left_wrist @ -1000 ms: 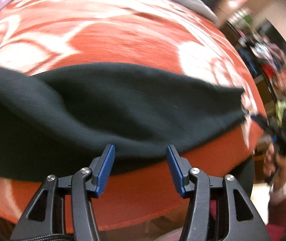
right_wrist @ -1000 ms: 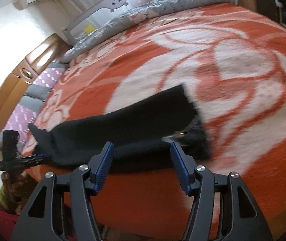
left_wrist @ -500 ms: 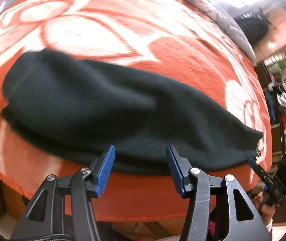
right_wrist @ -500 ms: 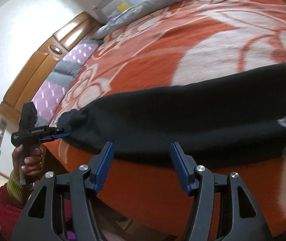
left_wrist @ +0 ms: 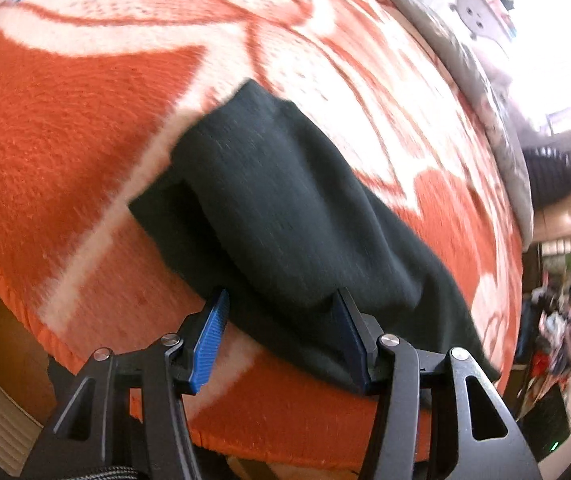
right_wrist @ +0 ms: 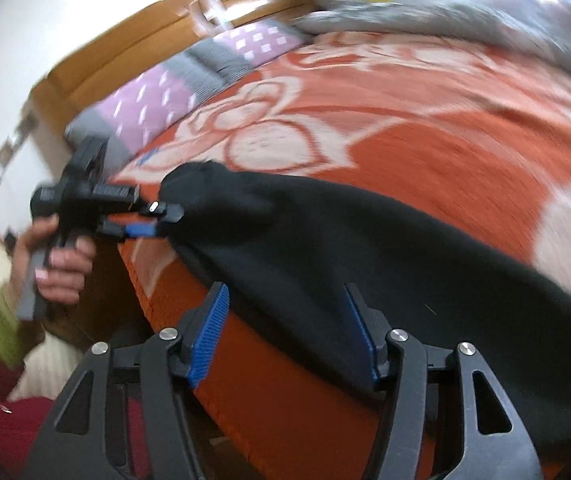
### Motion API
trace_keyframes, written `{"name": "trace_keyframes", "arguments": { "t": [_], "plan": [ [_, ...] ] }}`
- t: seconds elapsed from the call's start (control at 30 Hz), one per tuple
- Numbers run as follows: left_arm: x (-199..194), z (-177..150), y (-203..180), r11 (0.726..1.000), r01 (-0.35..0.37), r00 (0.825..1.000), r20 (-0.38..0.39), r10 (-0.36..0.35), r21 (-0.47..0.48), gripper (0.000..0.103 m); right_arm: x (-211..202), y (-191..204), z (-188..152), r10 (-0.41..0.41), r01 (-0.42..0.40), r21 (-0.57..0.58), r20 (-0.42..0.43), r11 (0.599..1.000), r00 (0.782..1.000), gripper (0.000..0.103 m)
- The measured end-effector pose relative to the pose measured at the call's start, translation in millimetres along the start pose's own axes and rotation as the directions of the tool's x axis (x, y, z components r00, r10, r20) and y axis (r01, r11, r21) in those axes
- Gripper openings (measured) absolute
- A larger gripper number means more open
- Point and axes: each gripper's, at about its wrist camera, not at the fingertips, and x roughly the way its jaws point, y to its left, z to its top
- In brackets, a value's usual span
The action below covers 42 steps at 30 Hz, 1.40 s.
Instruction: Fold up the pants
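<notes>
The dark pants (left_wrist: 285, 216) lie folded lengthwise in a long strip on the orange and white blanket (left_wrist: 65, 92), near the bed's front edge. My left gripper (left_wrist: 281, 340) is open, its blue pads just over the near edge of the pants close to their left end. My right gripper (right_wrist: 285, 332) is open over the pants' near edge (right_wrist: 365, 248). In the right wrist view the left gripper (right_wrist: 157, 220) is at the pants' far left end, held by a hand.
The bed's front edge (left_wrist: 245, 436) runs just below the pants. Purple and grey pillows (right_wrist: 173, 92) and a wooden headboard (right_wrist: 133, 40) lie at the bed's left end. A grey quilt (right_wrist: 445, 20) lies along the far side. Cluttered furniture (left_wrist: 557, 320) stands at the right.
Both grippers have swung left along the pants. The left gripper has come close to the pants' left end. Both stay open and empty.
</notes>
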Motion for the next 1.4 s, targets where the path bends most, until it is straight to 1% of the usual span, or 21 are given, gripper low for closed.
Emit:
{"name": "trace_keyframes", "arguments": {
  "t": [0.1, 0.2, 0.23, 0.33, 0.43, 0.53, 0.6, 0.63, 0.7, 0.73, 0.8, 0.83, 0.87, 0.9, 0.93, 0.97, 1.0, 1.1, 1.27, 1.4],
  "plan": [
    [1.3, 9.8, 9.5, 0.999, 0.005, 1.000, 0.011, -0.005, -0.041, 0.054, 20.2, 15.1, 1.8, -0.040, 0.035, -0.109, -0.048, 0.993, 0.998, 0.052],
    [2.9, 17.0, 14.8, 0.997, 0.025, 1.000, 0.011, -0.024, -0.071, 0.054, 40.7, 23.6, -2.5, -0.109, 0.085, -0.225, -0.097, 0.971, 0.989, 0.049],
    [3.2, 18.4, 14.1, 0.997, 0.027, 1.000, 0.011, -0.026, -0.073, 0.054, 46.1, 24.3, -3.2, -0.131, 0.101, -0.246, -0.109, 0.964, 0.985, 0.048],
    [-3.1, 17.3, 12.2, 0.998, 0.026, 1.000, 0.011, -0.025, -0.065, 0.054, 54.3, 20.6, -5.2, -0.168, 0.128, -0.261, -0.135, 0.957, 0.977, 0.047],
    [-15.9, 11.1, 7.2, 1.000, 0.010, 1.000, -0.005, -0.010, -0.024, 0.054, 51.2, 16.5, -4.6, -0.158, 0.122, -0.241, -0.134, 0.963, 0.978, 0.046],
    [-28.6, 10.1, 9.9, 1.000, 0.005, 1.000, 0.026, -0.005, -0.022, 0.054, 52.7, 13.2, -5.0, -0.155, 0.119, -0.242, -0.139, 0.963, 0.978, 0.046],
    [-33.4, 14.6, 13.2, 1.000, -0.003, 0.999, 0.045, 0.004, -0.026, 0.054, 55.2, 10.7, -4.7, -0.151, 0.113, -0.240, -0.146, 0.964, 0.978, 0.046],
    [-33.0, 18.4, 14.9, 0.999, -0.021, 0.999, 0.047, 0.023, -0.035, 0.054, 56.3, 11.4, -4.8, -0.151, 0.112, -0.241, -0.146, 0.964, 0.978, 0.046],
    [-30.3, 25.3, 16.0, 0.999, -0.021, 0.998, 0.050, 0.023, -0.045, 0.054, 58.3, 10.8, -3.5, -0.151, 0.113, -0.245, -0.144, 0.963, 0.978, 0.041],
    [-27.1, 29.3, 14.0, 0.999, -0.033, 0.998, 0.049, 0.035, -0.037, 0.054, 58.9, 11.4, -3.3, -0.149, 0.111, -0.243, -0.143, 0.964, 0.978, 0.040],
    [-21.1, 34.8, 7.7, 0.997, -0.071, 0.996, 0.054, 0.072, -0.010, 0.049, 59.7, 10.7, -2.8, -0.142, 0.105, -0.237, -0.142, 0.966, 0.980, 0.030],
    [-18.0, 36.8, 5.8, 0.997, -0.080, 0.995, 0.052, 0.080, 0.006, 0.045, 60.7, 10.6, -2.3, -0.135, 0.098, -0.235, -0.144, 0.967, 0.980, 0.027],
    [-15.5, 37.5, 3.1, 0.995, -0.097, 0.994, 0.052, 0.096, 0.018, 0.032, 60.6, 10.6, -2.4, -0.131, 0.094, -0.236, -0.145, 0.967, 0.981, 0.020],
    [-14.1, 38.2, 0.5, 0.992, -0.120, 0.991, 0.059, 0.118, 0.032, 0.023, 60.3, 10.9, -1.9, -0.129, 0.093, -0.237, -0.142, 0.967, 0.981, 0.012],
    [-11.8, 38.7, -1.6, 0.991, -0.126, 0.990, 0.067, 0.123, 0.040, 0.021, 59.3, 11.3, -1.5, -0.126, 0.091, -0.237, -0.137, 0.967, 0.983, 0.009],
    [-13.0, 38.3, -2.1, 0.991, -0.127, 0.989, 0.079, 0.123, 0.045, 0.016, 57.0, 11.8, -0.8, -0.123, 0.090, -0.237, -0.129, 0.967, 0.984, 0.007],
    [-14.0, 37.4, -2.5, 0.991, -0.126, 0.989, 0.088, 0.121, 0.050, 0.013, 55.3, 12.0, -0.3, -0.120, 0.089, -0.236, -0.124, 0.968, 0.985, 0.007],
    [-22.3, 30.1, -3.4, 0.990, -0.119, 0.988, 0.109, 0.110, 0.078, 0.010, 45.6, 12.2, 2.3, -0.100, 0.073, -0.225, -0.109, 0.972, 0.989, 0.006],
    [-40.9, 16.5, -2.0, 0.988, -0.100, 0.986, 0.143, 0.083, 0.119, 0.009, 25.2, 14.7, 2.9, -0.060, 0.040, -0.230, -0.081, 0.972, 0.995, 0.006],
    [-34.2, 12.4, 3.7, 0.983, -0.107, 0.984, 0.157, 0.083, 0.147, 0.010, 35.4, 12.7, -2.0, -0.056, 0.027, -0.224, -0.125, 0.974, 0.991, 0.006]
  ]
}}
